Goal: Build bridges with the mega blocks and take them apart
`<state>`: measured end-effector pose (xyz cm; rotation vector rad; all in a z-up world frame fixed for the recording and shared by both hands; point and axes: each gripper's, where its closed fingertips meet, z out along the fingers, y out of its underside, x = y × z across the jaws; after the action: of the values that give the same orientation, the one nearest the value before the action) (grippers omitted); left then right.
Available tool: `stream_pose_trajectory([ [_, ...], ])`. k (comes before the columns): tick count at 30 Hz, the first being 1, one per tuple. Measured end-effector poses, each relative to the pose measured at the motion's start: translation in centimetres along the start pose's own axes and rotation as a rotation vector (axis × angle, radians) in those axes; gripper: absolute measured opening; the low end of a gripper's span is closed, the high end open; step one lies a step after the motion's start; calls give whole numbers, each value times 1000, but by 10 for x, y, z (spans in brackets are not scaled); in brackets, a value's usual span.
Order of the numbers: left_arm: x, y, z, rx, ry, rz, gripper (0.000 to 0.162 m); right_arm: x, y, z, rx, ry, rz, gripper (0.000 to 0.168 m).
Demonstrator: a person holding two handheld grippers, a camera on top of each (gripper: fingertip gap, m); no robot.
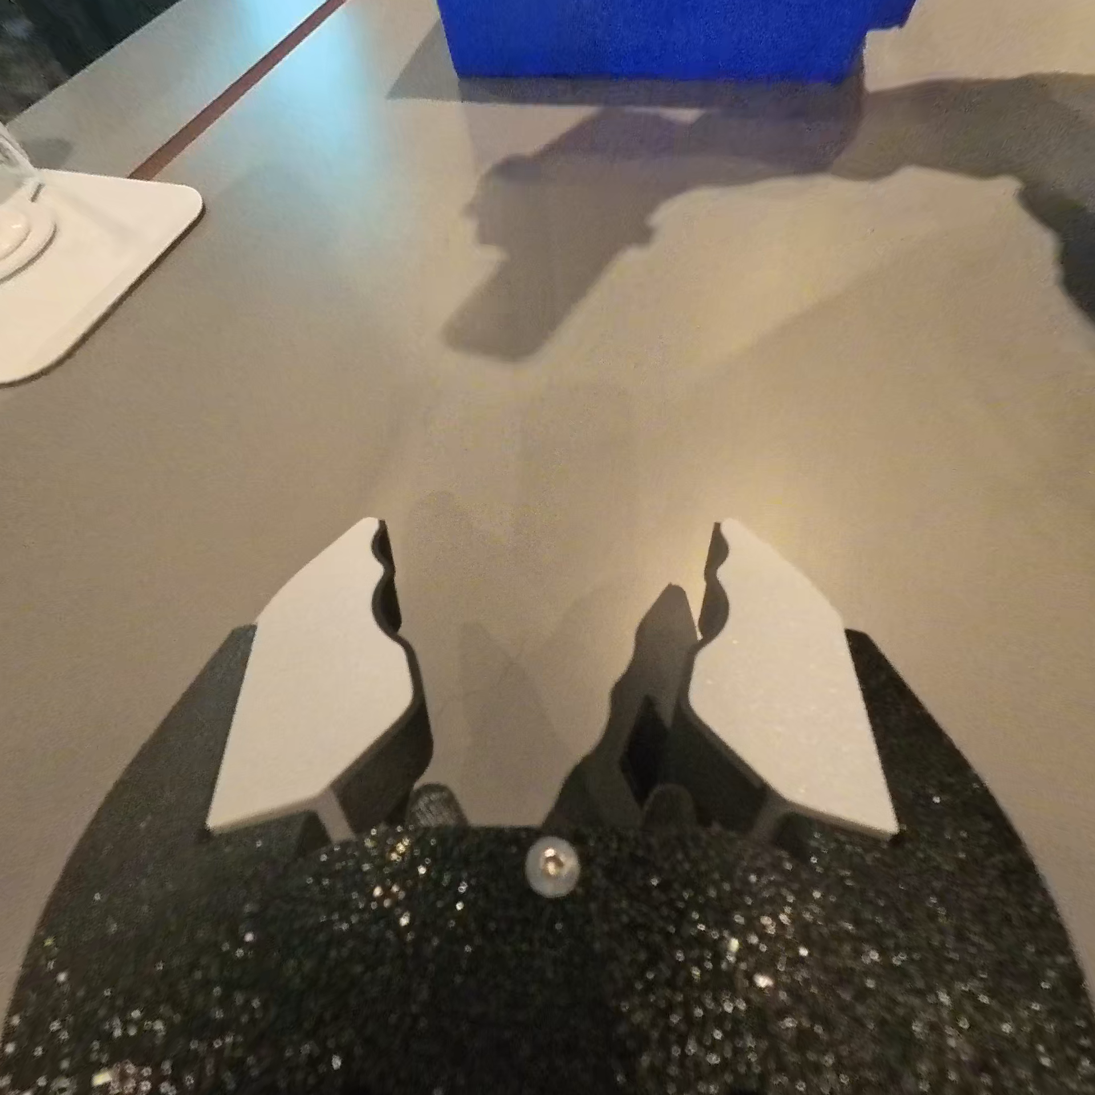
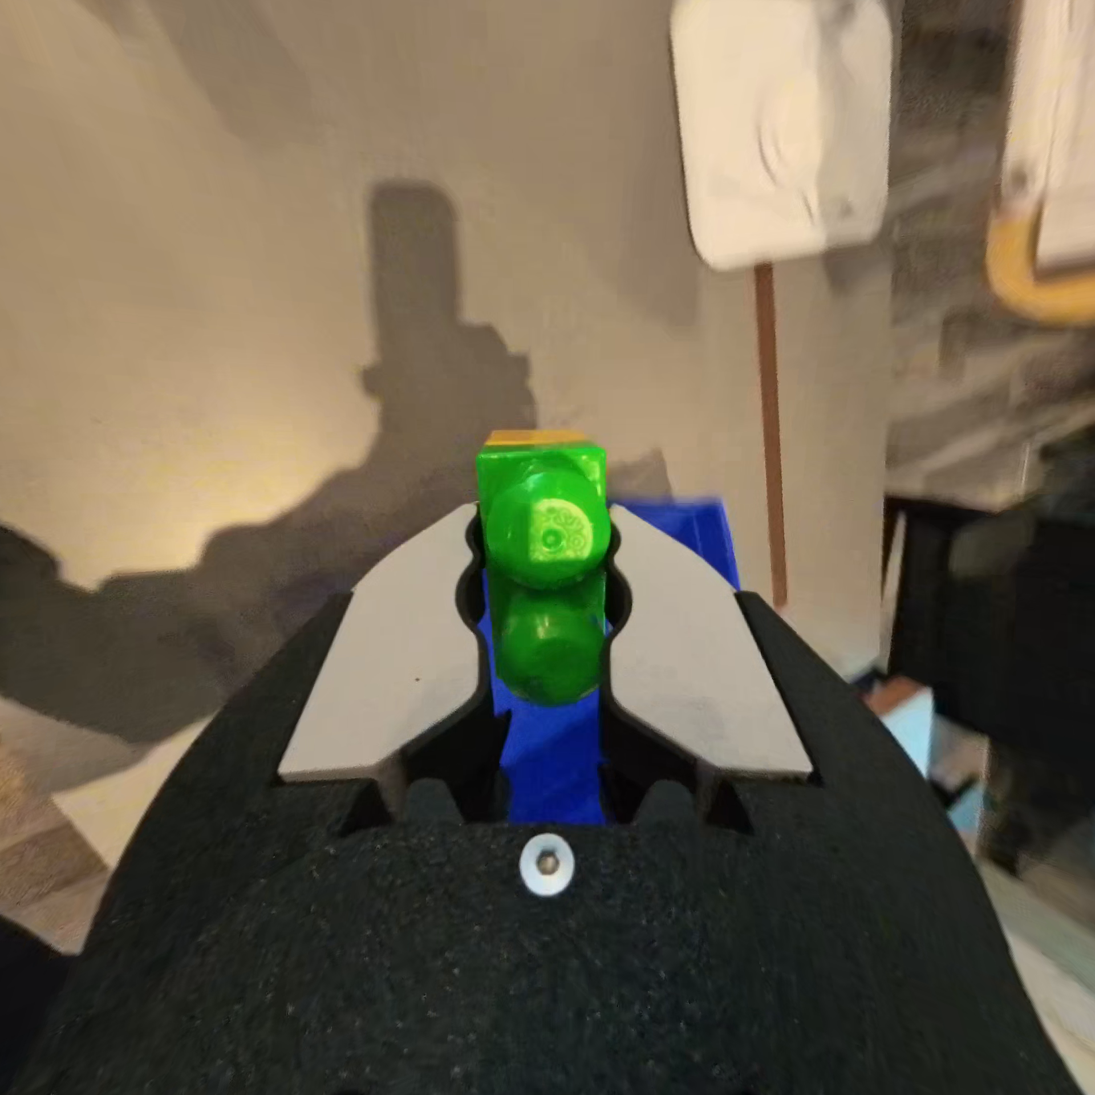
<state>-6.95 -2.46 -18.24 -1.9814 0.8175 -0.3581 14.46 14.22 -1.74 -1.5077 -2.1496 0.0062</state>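
Observation:
My right gripper (image 2: 544, 521) is shut on a green block (image 2: 542, 563) with two round studs facing the camera. An orange block (image 2: 536, 437) shows as a thin edge joined behind it. The pair is held in the air above a blue bin (image 2: 699, 536), which shows below and behind the fingers. My left gripper (image 1: 551, 524) is open and empty, low over the grey table (image 1: 296, 415). The blue bin (image 1: 652, 35) stands at the far edge of the left wrist view, well ahead of the left gripper.
A white square tray (image 1: 89, 266) with a clear glass (image 1: 18, 201) on it sits at the far left of the table. A white tray (image 2: 776, 130) and a yellow curved object (image 2: 1019, 278) show at the upper right in the blurred right wrist view. One gripper's finger ends stand about 30 cm off the other's. To the yellow curved object (image 2: 1019, 278): right tips about 30 cm, left tips about 45 cm.

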Motion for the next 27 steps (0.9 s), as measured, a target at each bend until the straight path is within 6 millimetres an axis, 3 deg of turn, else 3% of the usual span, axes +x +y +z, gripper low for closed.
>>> stream_pose_trajectory([
  [2, 2, -3, 0, 6, -3, 14, 98, 18, 58, -6, -90, -19, 50, 37],
  [5, 3, -7, 2, 24, -10, 17, 95, 27, 130, 10, -184, -106, 68, 37],
  [7, 1, -8, 4, 26, -26, 8, 95, 29, 164, 28, -224, -155, 45, 37],
  [9, -2, -7, 6, 18, -48, -7, 95, 30, 183, 46, -207, -194, 9, 37],
  [14, -10, -4, 9, 10, -97, -67, 94, 32, 212, 82, -212, -283, -43, 37],
  [18, -13, -6, 12, 19, -123, -91, 93, 28, 220, 101, -207, -317, -92, 37],
  [27, -12, -7, 20, 10, -108, -109, 92, 24, 226, 119, -190, -333, -143, 37],
])
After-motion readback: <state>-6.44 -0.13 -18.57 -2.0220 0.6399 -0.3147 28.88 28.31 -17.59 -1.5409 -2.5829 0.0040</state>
